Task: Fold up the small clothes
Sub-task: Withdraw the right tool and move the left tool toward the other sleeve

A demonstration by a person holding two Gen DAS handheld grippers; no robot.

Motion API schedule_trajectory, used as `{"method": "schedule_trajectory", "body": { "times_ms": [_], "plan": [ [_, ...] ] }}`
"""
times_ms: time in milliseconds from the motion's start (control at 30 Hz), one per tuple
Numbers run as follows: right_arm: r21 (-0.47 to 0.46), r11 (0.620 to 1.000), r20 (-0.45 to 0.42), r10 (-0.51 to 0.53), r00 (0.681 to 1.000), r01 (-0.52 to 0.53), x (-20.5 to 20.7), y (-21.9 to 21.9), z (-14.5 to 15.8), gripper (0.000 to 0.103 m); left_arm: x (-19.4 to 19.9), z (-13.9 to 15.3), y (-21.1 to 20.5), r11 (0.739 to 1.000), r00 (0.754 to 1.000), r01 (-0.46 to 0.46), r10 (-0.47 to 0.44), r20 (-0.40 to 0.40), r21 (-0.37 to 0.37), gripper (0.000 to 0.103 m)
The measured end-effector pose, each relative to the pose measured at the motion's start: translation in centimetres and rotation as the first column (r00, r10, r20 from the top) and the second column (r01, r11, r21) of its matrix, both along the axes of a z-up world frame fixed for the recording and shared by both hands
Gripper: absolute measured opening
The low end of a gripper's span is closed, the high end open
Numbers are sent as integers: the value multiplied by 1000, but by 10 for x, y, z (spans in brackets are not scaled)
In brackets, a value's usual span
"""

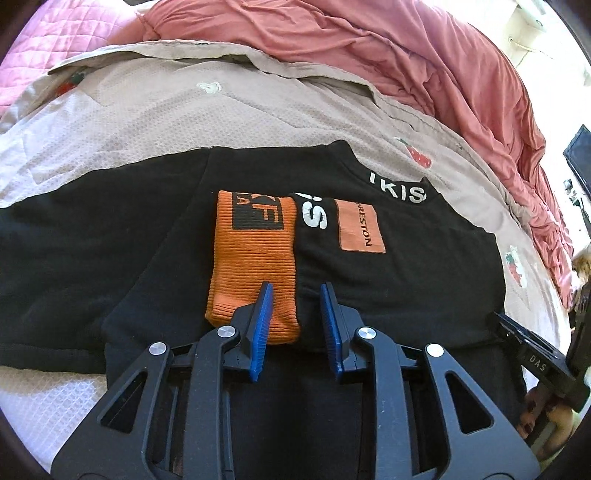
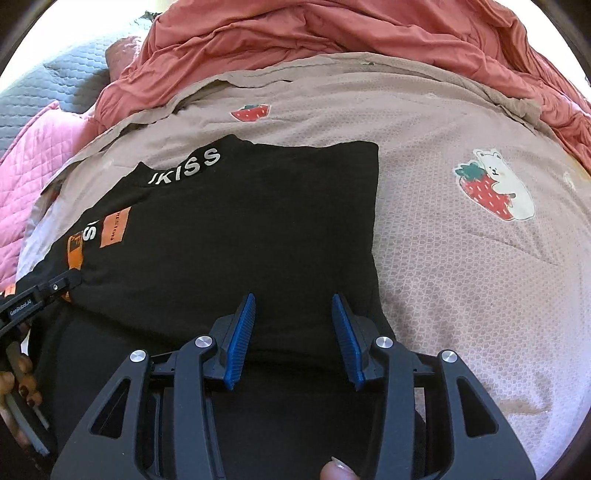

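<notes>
Where the left gripper [image 1: 295, 286] points down at the black garment [image 1: 110, 251], its blue pads stand a narrow gap apart and pinch nothing; the orange ribbed cuff [image 1: 253, 258] lies under the left-hand pad tip, black cloth showing between the jaws. Ahead of the jaws: an orange patch [image 1: 360, 230] and white lettering [image 1: 399, 192] at the neckline. Only this view shows the cuff in full. Right gripper [image 2: 293, 299]: jaws moderately apart, empty, hovering over the folded black panel, its straight edge just beyond the right-hand pad. Only this view shows the bear-and-strawberry print [image 2: 495, 188] on the beige cover [image 2: 461, 277], off to the right of the jaws, and a fingertip [image 2: 338, 472] at the bottom rim. Pink quilt [image 2: 332, 33] bunched beyond, in both views.
</notes>
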State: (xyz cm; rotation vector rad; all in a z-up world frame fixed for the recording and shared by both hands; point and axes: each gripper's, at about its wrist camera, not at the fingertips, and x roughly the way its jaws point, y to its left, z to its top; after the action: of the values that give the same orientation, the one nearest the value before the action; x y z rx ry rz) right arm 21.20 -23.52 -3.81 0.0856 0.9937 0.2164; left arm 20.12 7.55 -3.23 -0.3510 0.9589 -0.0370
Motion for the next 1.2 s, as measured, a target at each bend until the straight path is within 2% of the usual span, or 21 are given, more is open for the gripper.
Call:
{"method": "schedule_trajectory", "body": {
  "times_ms": [100,167,267,400,500,533,567,700,800,1200],
  "plan": [
    [4,1000,4,-1,1000,1,-2,-1,1,42,0,3,-2,1000,1000,10,-10,4,-1,32],
    [10,1000,9,3,1000,-3,-4,-1,3,46,-1,6,-5,1000,1000,24,-24,9,15,44],
    [10,1000,23,8,1000,-8,-8,-1,7,51,-3,12,-9,998,1000,24,-25,19,62,53],
    [3,1000,41,10,999,-10,-13,0,11,57,-5,18,-6,998,999,14,-15,30,57,61],
    [14,1000,54,10,999,-11,-16,-1,15,68,-7,21,-4,998,999,0,-2,36,56,70],
    [9,1000,59,7,998,-7,-17,-1,16,69,-7,22,-2,998,999,-8,6,37,55,79],
    [7,1000,63,6,998,-6,-18,0,17,69,-8,23,0,999,999,-16,14,41,51,83],
    [17,1000,70,1,998,-2,-20,-2,22,70,-12,29,3,998,998,-30,27,55,49,87],
    [30,1000,83,-12,996,10,-23,-5,25,84,-17,34,4,998,997,-35,31,67,57,92],
    [47,998,125,30,992,-36,-40,10,48,84,-48,59,20,990,987,-86,69,146,111,93]
  ]
}}
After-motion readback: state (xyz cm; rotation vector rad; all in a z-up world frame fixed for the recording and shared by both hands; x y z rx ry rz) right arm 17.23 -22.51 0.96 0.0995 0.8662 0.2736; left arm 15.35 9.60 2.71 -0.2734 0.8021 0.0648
